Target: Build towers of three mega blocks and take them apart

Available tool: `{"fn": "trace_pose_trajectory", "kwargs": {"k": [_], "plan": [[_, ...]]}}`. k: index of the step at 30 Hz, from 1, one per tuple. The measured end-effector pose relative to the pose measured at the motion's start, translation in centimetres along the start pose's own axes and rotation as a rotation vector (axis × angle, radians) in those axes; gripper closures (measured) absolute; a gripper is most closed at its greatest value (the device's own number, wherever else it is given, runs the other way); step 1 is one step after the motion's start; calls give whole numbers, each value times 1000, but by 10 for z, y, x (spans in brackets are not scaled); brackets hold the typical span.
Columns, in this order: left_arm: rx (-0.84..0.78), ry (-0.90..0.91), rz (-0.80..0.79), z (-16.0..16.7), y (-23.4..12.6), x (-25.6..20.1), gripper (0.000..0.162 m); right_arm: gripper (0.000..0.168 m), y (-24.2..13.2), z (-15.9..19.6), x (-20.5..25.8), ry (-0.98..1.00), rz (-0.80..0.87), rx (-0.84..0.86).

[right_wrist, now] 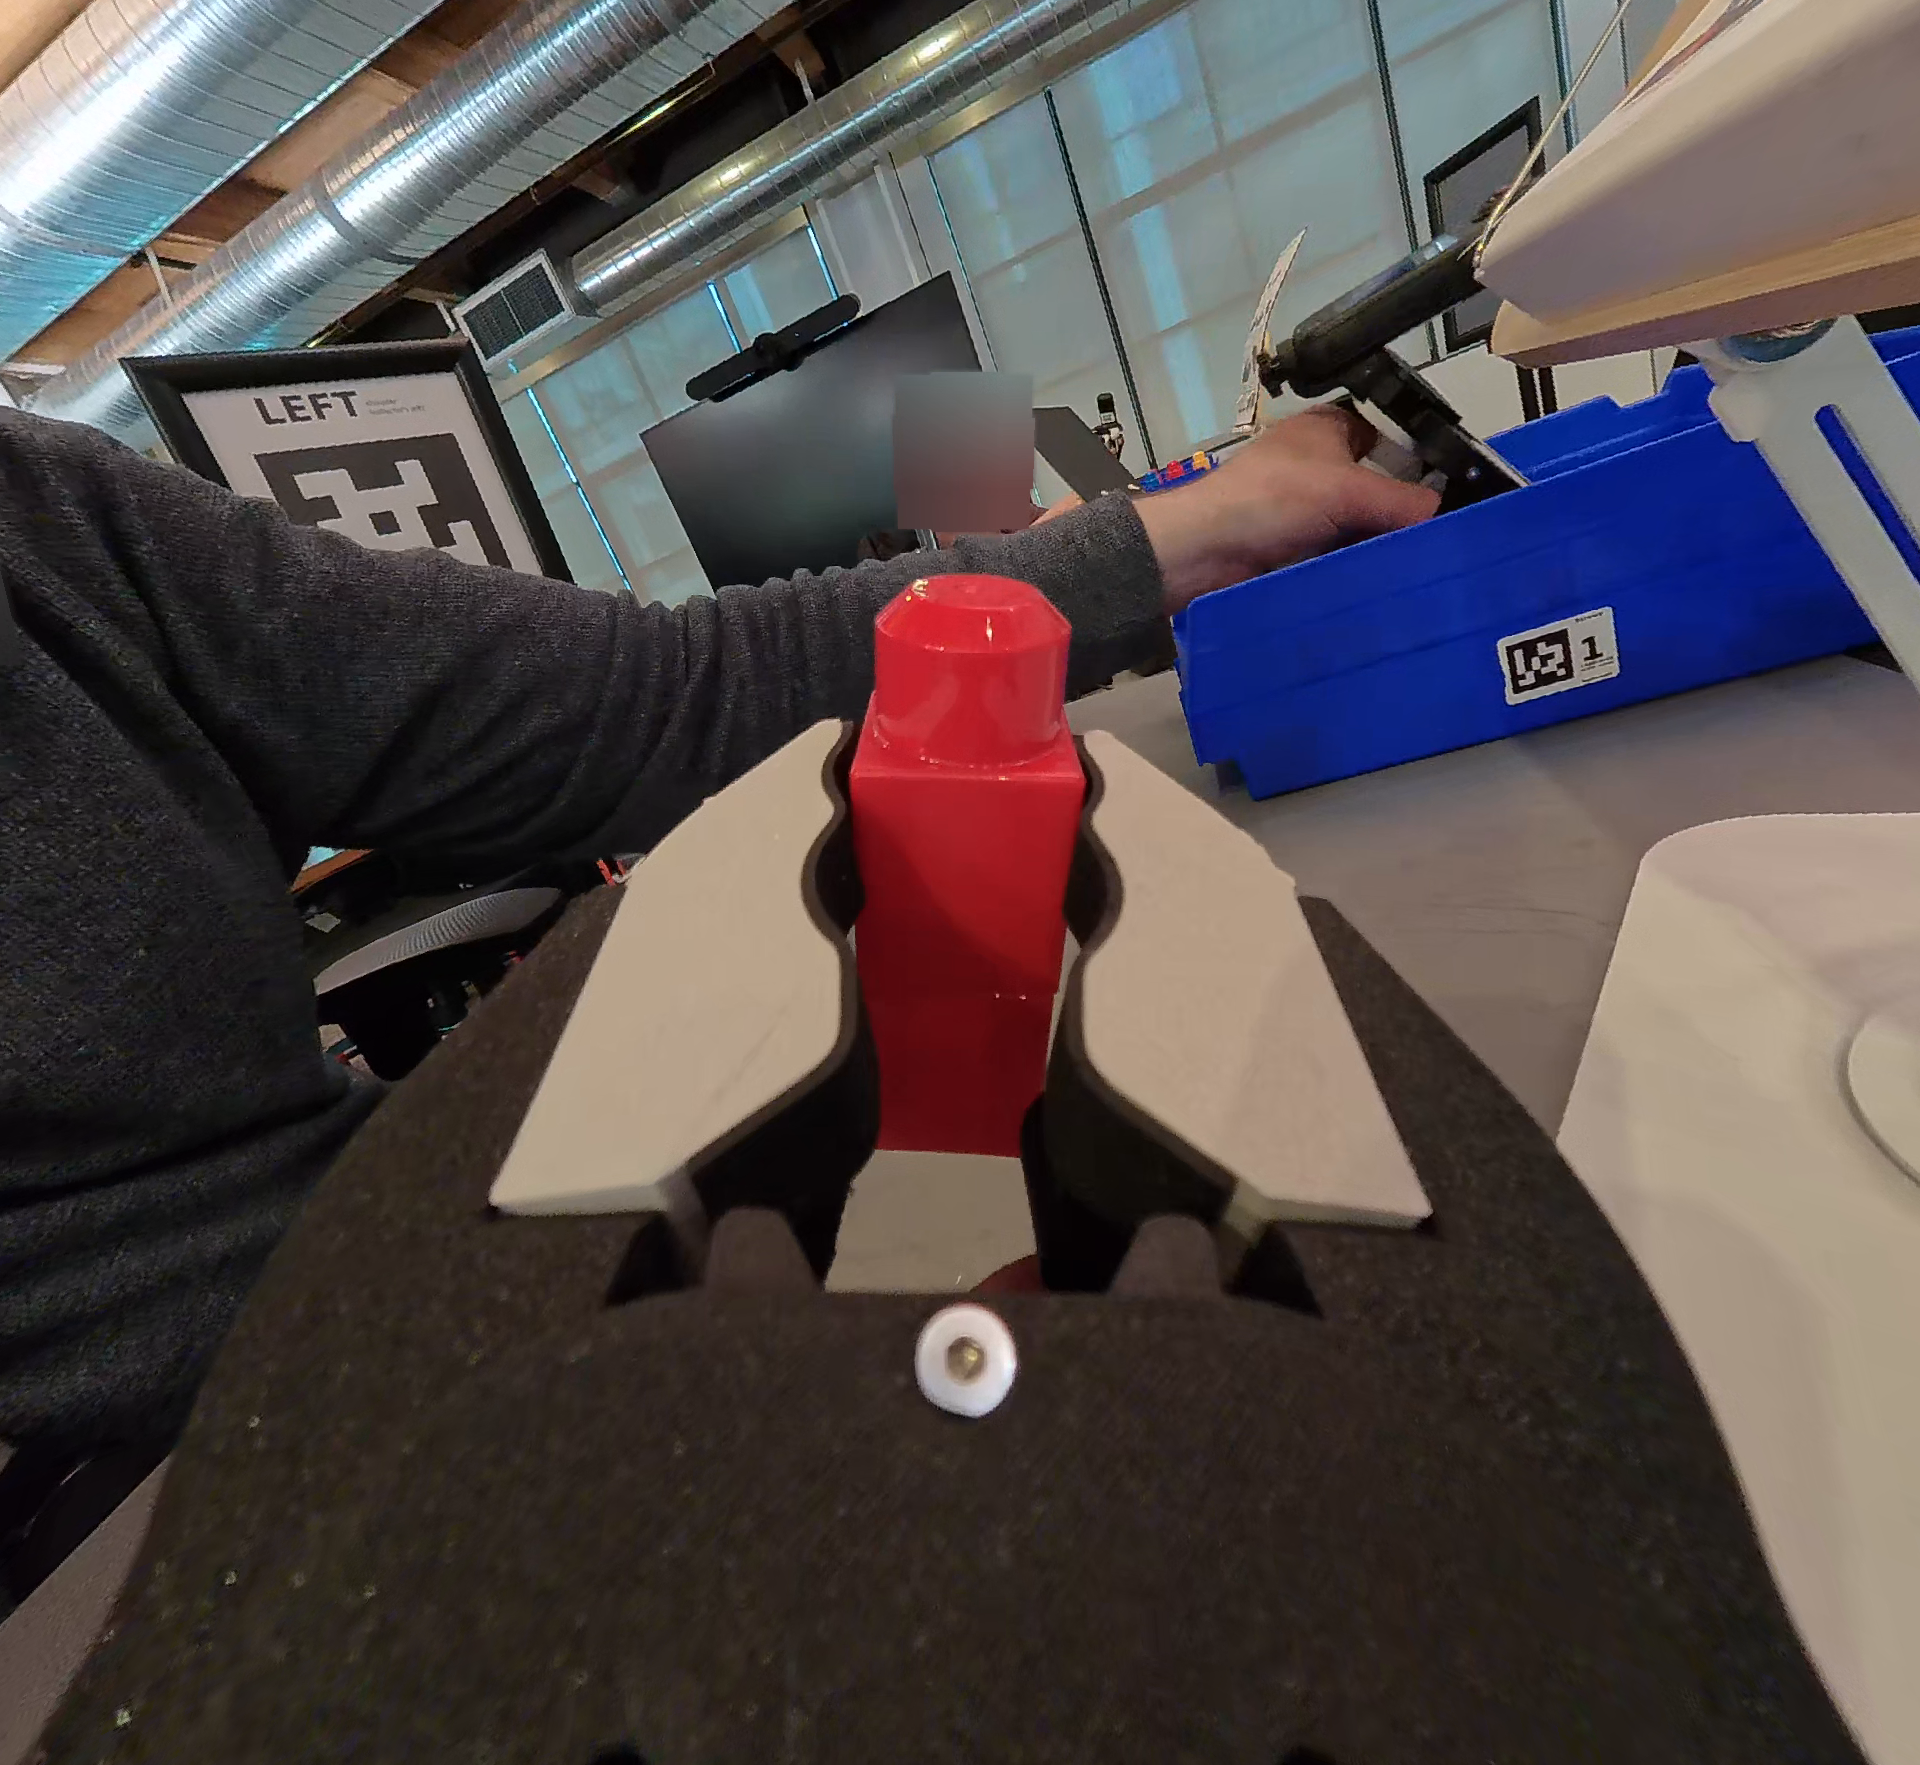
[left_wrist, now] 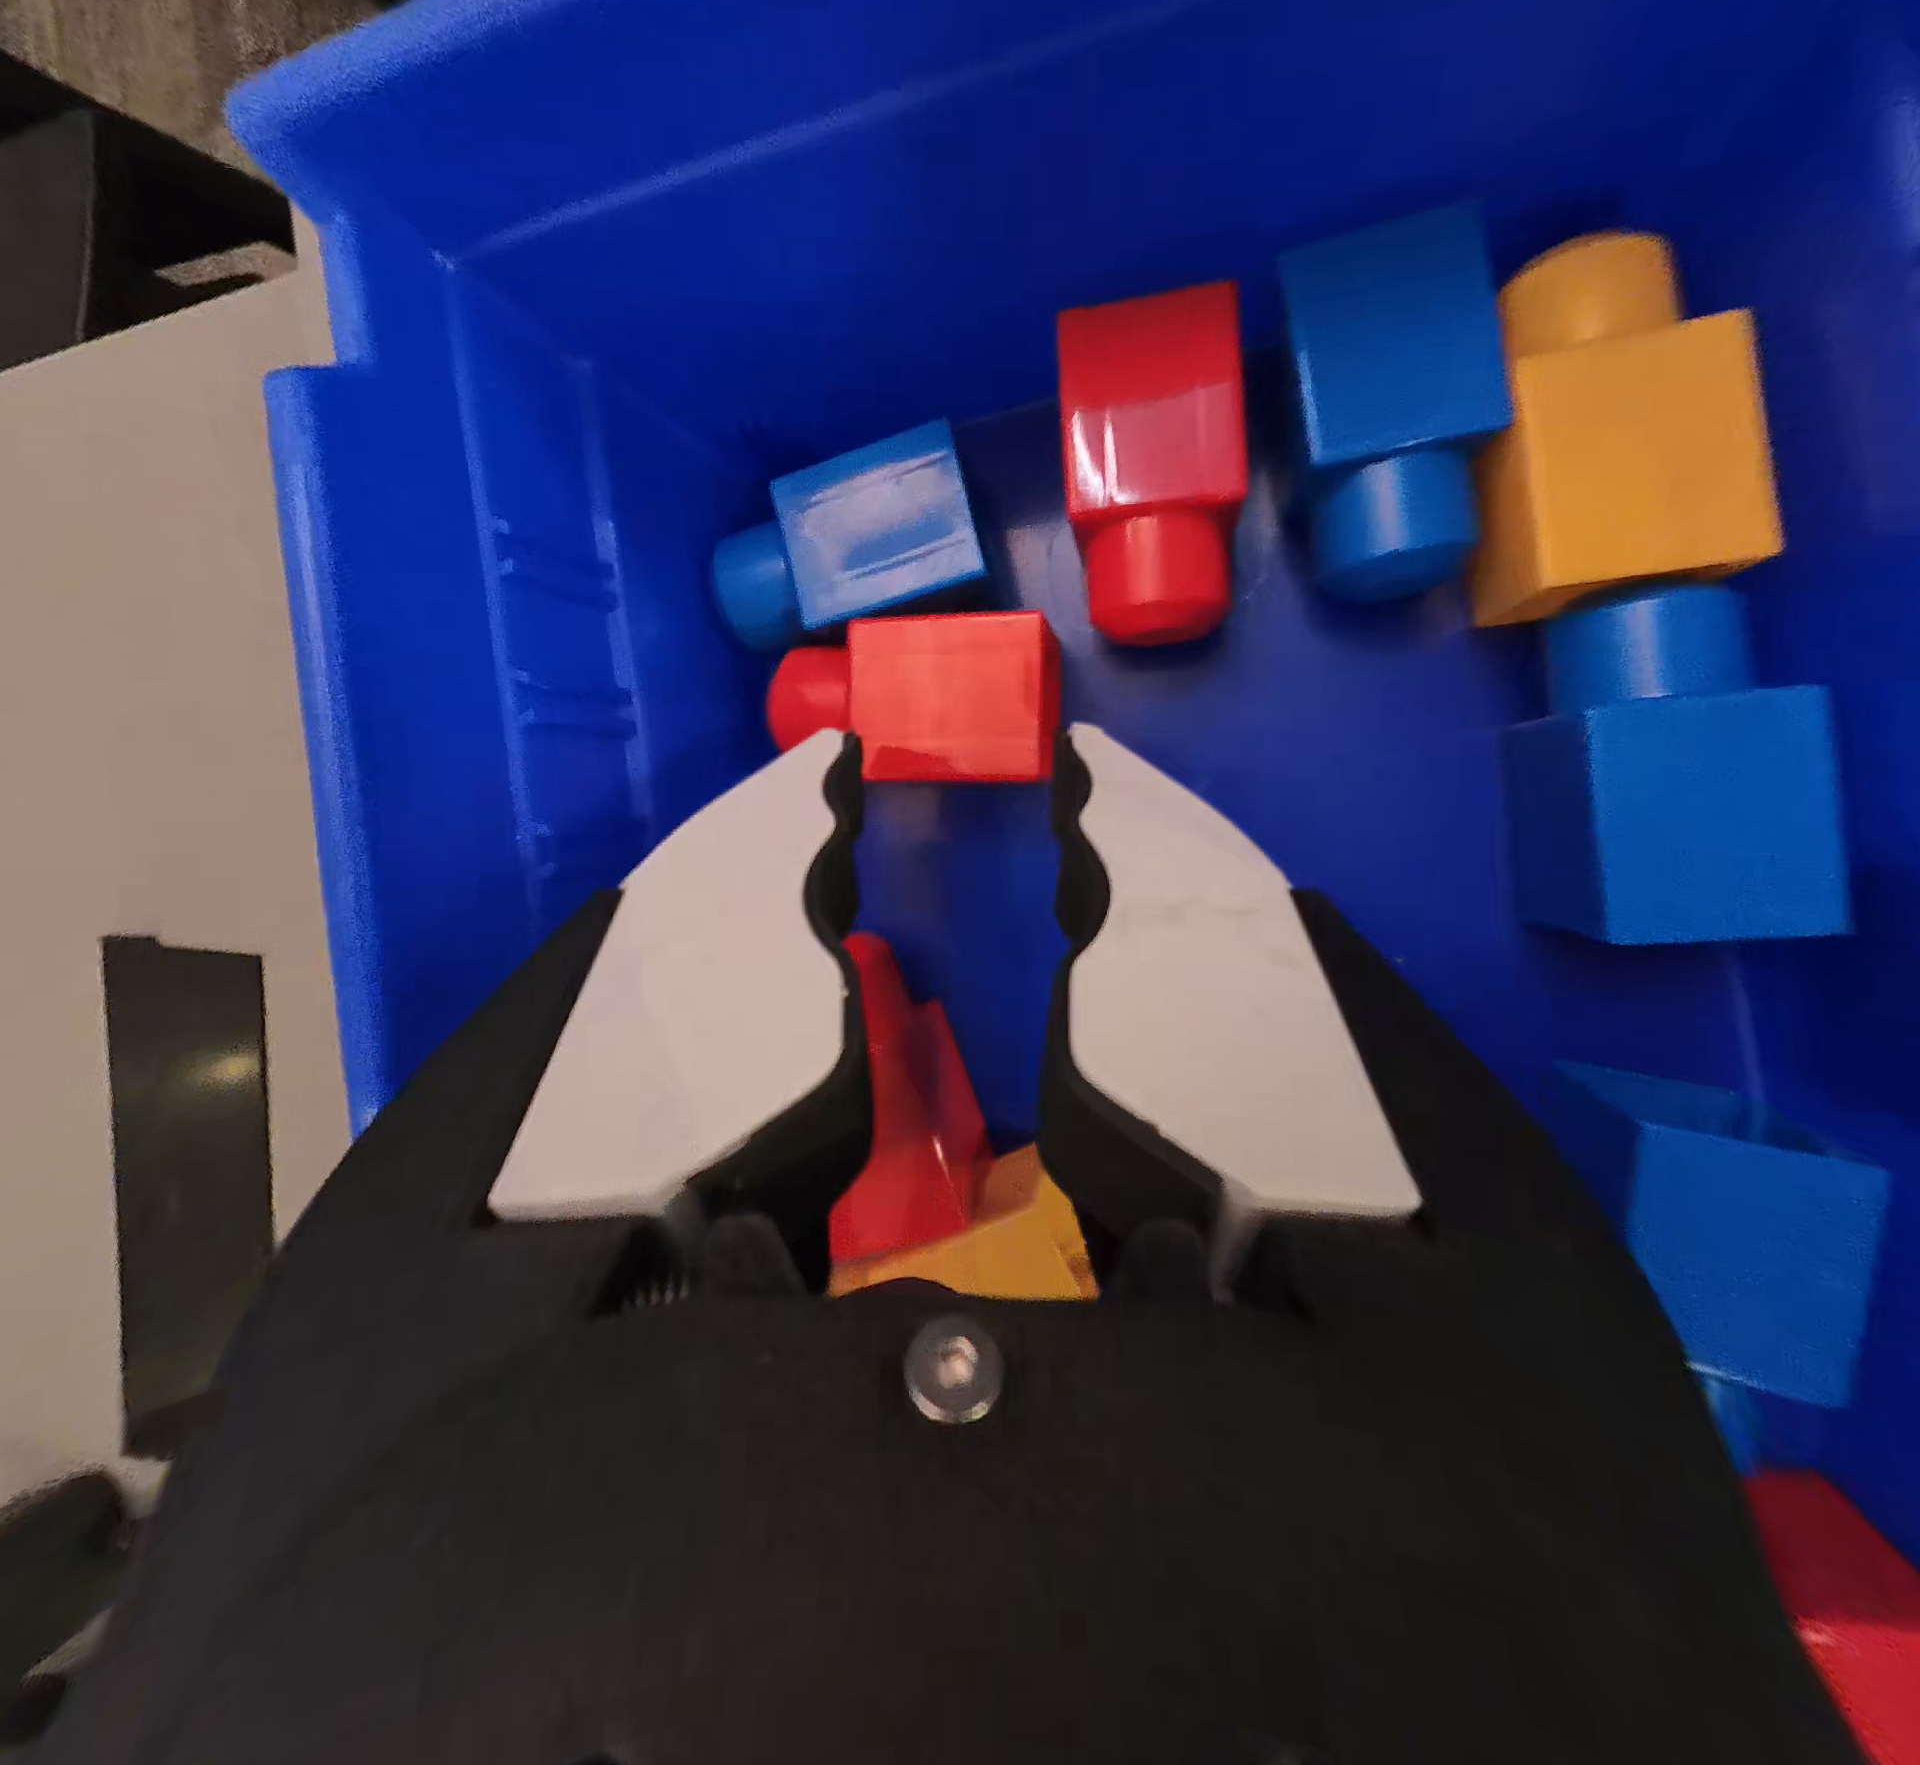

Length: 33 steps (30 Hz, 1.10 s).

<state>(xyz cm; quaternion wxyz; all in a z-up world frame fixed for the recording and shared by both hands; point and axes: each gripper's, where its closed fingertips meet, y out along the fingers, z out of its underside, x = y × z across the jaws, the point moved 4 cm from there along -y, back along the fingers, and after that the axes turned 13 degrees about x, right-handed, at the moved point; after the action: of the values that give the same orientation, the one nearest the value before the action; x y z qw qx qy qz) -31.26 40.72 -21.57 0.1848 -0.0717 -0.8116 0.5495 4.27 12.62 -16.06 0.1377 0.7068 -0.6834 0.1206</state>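
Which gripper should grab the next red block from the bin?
Left. The left gripper is inside the blue bin, its fingers open around a red block. The right gripper is already holding a red stack.

the left gripper (left_wrist: pixel 956 759) is seen inside a blue bin (left_wrist: pixel 727 157), its jaws parted around a red block (left_wrist: pixel 951 697) lying on its side, stud pointing left; whether the pads touch it cannot be told. just beyond the jaws a light blue block (left_wrist: pixel 883 520) lies. to the right, another red block (left_wrist: pixel 1153 437), blue blocks and a yellow block (left_wrist: pixel 1631 468) are scattered.
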Motion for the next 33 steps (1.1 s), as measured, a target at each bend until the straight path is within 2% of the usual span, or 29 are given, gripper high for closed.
{"fn": "trace_pose_trajectory", "kwargs": {"k": [12,16,21,25,26,28,30,32,33], "plan": [[11,66,-86,-3,9,0,126,132,0,0,0,0,-1,2],[-43,-8,3,-10,5,5,122,132,0,0,0,1,-3,1],[-24,-52,39,-11,8,12,121,132,0,0,0,2,-4,0],[-38,8,42,-12,8,2,139,132,0,0,0,2,-4,2],[-43,24,43,-12,7,-3,139,132,0,0,0,2,-4,1],[-12,58,22,-9,11,-10,127,132,0,0,0,0,-4,3],[-19,105,-15,-9,9,-16,136,132,0,0,0,0,-4,3],[-24,108,32,-9,6,-25,144,132,0,0,0,1,-4,3],[-7,125,57,-7,6,-29,158,132,1,0,0,1,-4,3]]}}
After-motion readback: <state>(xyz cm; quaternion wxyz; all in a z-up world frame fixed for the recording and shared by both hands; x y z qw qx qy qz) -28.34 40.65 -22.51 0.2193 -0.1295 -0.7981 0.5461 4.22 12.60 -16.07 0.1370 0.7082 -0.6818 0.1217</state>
